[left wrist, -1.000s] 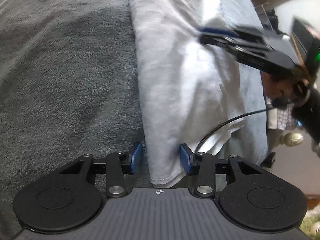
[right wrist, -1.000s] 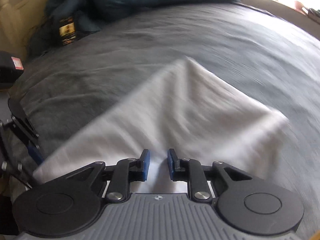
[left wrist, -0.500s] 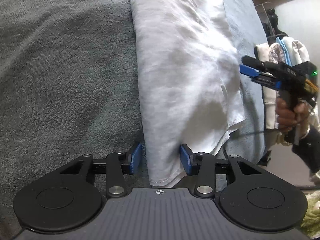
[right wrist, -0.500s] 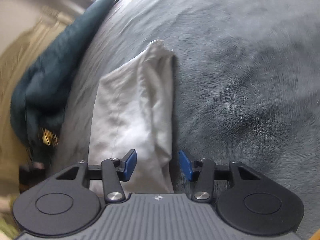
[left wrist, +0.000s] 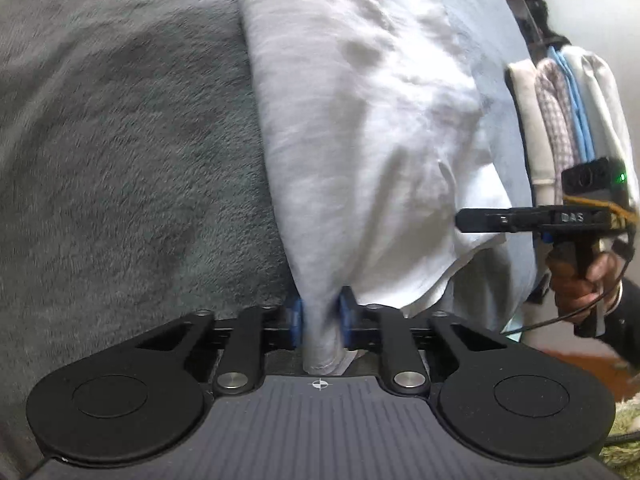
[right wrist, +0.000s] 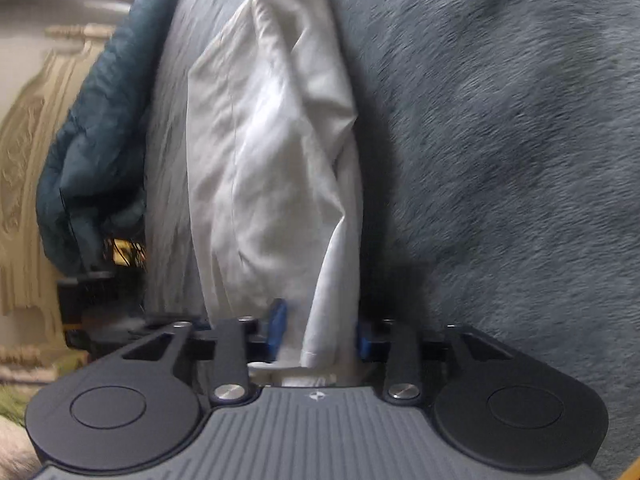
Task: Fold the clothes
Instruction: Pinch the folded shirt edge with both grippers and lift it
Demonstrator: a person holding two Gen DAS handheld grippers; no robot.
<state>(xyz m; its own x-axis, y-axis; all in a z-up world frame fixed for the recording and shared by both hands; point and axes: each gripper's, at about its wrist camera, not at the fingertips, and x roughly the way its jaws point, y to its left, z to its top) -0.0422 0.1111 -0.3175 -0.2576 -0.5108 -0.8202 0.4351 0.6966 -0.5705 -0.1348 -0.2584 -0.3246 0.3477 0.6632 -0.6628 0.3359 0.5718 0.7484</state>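
Change: your left gripper (left wrist: 320, 322) has pinched the white folded cotton garment's (left wrist: 360, 120) end.
Right gripper (right wrist: 318, 330): closing around the other end, not yet pressing.
Why: both ends lift together off the grey fleece blanket (left wrist: 120, 140).

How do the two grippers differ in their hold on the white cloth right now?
The left gripper is closing, its pads squeezing a narrow bunched end of the white cloth; the right gripper stands wider, also closing, with a looser fold between its fingers, its left pad showing a gap. The left one's cloth is gathered tight, the right one's hangs flatter. Both work the same cloth on the grey blanket.
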